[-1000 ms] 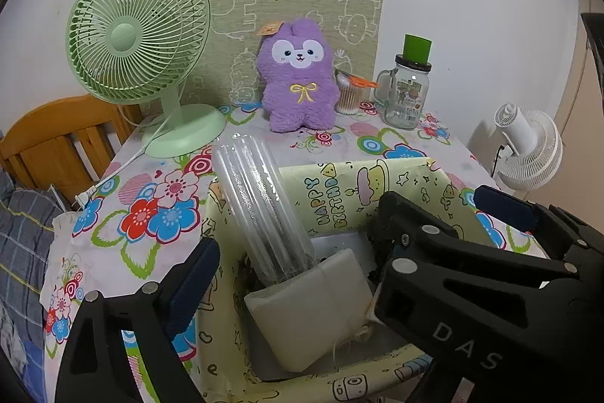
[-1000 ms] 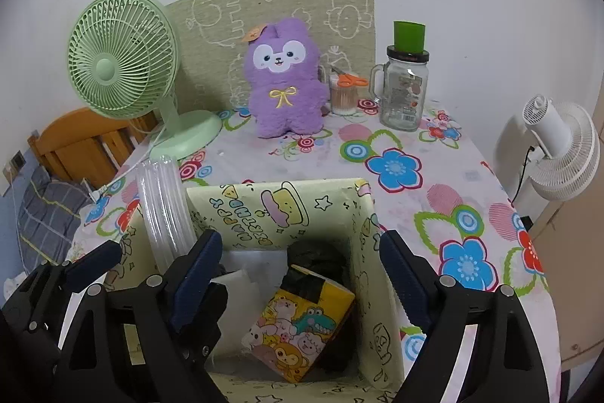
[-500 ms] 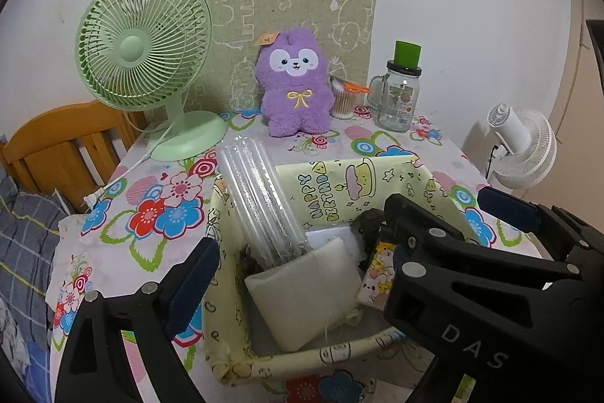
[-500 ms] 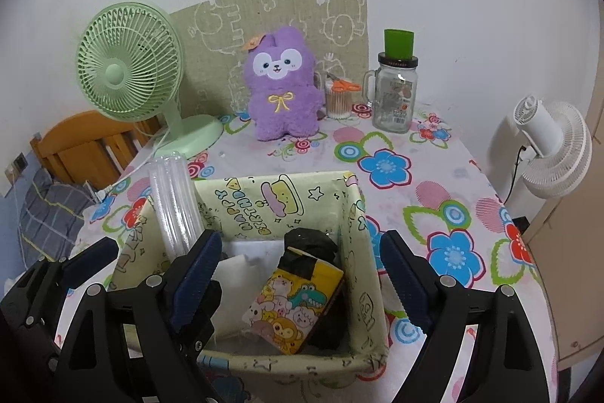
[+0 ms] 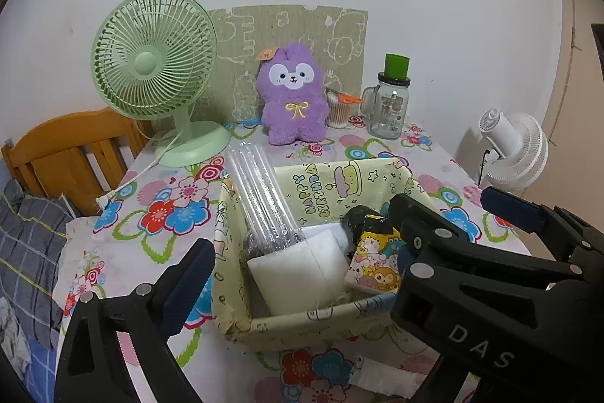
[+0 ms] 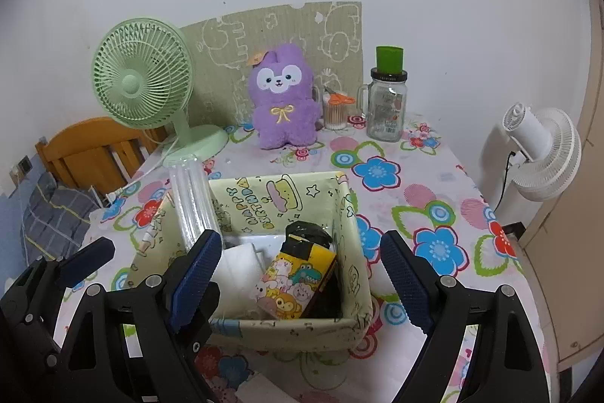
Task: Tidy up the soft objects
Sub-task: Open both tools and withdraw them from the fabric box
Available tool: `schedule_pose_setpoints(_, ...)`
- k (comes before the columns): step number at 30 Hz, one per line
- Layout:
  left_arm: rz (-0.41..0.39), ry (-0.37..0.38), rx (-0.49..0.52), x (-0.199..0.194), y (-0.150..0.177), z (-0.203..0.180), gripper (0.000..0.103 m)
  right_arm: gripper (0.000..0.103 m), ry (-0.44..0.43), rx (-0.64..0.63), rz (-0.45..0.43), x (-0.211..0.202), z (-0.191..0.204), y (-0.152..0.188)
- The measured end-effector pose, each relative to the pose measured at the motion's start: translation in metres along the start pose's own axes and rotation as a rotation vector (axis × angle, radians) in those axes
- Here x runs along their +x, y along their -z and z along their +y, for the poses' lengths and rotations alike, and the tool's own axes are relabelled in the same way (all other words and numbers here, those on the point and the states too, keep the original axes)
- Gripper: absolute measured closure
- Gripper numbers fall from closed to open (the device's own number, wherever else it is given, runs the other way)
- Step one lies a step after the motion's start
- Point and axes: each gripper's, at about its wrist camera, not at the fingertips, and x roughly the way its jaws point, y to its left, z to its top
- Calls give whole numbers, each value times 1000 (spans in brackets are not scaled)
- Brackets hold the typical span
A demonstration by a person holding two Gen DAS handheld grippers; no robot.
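While both tongs [image 6: 298, 274] gape empty, the purple plush [image 6: 282, 101] sits well beyond.

Storage box [image 6: 287, 329] at frame centre on the table [image 6: 422, 176], plush toy [image 6: 281, 108] behind it, fan [image 6: 141, 82] upper left

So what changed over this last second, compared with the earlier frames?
Both tools drew back and up from the pale yellow birthday-print fabric box, which now shows whole on the floral tablecloth. The left tool is opening, with nothing gripped; the right tool is open and empty. The clear plastic tube bundle, white foam pad and cartoon-animal pack lie as before.
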Motion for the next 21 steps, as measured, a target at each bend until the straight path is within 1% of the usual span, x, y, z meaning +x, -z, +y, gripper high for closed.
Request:
schedule_pose_setpoints(12, -34, -1, 4, -26, 11, -2, 0, 13, -1, -7, -35, -29, 2, 10)
schedule_pose_setpoints(21, -46, -3, 0, -42, 22, -4, 0, 12, -1, -14, -51, -47, 4, 21)
